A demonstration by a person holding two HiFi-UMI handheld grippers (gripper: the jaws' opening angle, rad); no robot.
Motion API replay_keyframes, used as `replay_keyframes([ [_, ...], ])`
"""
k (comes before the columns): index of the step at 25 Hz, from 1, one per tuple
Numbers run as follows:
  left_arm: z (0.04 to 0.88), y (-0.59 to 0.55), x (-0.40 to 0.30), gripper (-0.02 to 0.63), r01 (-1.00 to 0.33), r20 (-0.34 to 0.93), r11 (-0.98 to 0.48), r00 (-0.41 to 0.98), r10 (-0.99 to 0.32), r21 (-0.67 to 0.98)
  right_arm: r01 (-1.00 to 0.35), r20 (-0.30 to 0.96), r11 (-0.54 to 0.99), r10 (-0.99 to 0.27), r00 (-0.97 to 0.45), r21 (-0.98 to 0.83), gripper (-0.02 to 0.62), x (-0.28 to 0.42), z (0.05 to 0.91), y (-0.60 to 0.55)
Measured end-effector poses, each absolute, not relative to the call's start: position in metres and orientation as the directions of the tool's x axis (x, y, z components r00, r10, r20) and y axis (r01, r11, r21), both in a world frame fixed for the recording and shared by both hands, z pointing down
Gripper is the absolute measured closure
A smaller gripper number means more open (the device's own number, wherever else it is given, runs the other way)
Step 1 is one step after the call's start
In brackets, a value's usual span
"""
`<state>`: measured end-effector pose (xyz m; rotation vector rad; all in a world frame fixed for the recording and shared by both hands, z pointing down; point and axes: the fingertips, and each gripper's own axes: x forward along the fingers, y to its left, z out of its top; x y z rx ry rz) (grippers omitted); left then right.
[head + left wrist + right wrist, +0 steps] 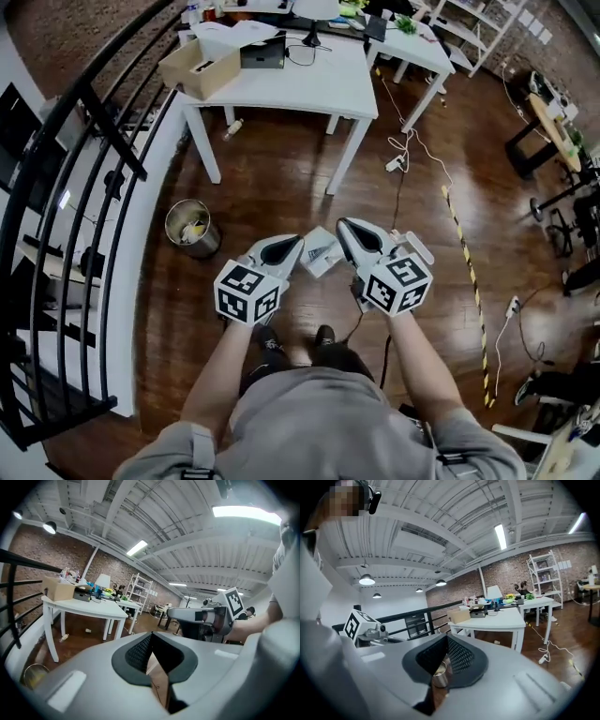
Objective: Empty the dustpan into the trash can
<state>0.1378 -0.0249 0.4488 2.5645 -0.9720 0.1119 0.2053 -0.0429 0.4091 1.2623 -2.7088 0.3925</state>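
Observation:
The metal trash can [192, 228] stands on the wood floor left of my hands, with yellow rubbish inside. It also shows low at the left in the left gripper view [33, 674] and through the slit under the jaws in the right gripper view [439, 674]. A white flat object [322, 253], possibly the dustpan, lies on the floor between the two gripper tips. My left gripper [298, 246] [150, 634] is shut with nothing in it. My right gripper [342, 227] [446, 637] is also shut and holds nothing. Both are held side by side in front of the person.
A white table [281, 89] with a cardboard box [197, 67] stands ahead. A black railing [84, 187] runs along the left. Cables [403, 150] and a striped strip [464, 253] lie on the floor to the right. The person's feet [295, 342] are below the grippers.

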Motion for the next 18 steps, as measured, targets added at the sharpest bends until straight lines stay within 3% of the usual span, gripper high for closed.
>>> replay_keyframes([
  [8,0.484,-0.042,0.235,0.6,-0.51,0.253,-0.793,0.859,-0.446,0.333,-0.865,0.375,0.462,-0.78,-0.501,-0.194,0.595,0.3,0.473,-0.028],
  [12,0.509,-0.037,0.274,0.6,-0.454,0.285,-0.824,0.885,-0.369,0.34,-0.933,0.46,0.299,-0.812,-0.359,-0.2,0.595,0.361,0.529,-0.029],
  [18,0.536,-0.045,0.308,0.6,-0.424,0.332,-0.851,0.887,-0.32,0.31,-0.963,0.547,0.035,-0.817,-0.182,-0.269,0.462,0.43,0.608,-0.044],
])
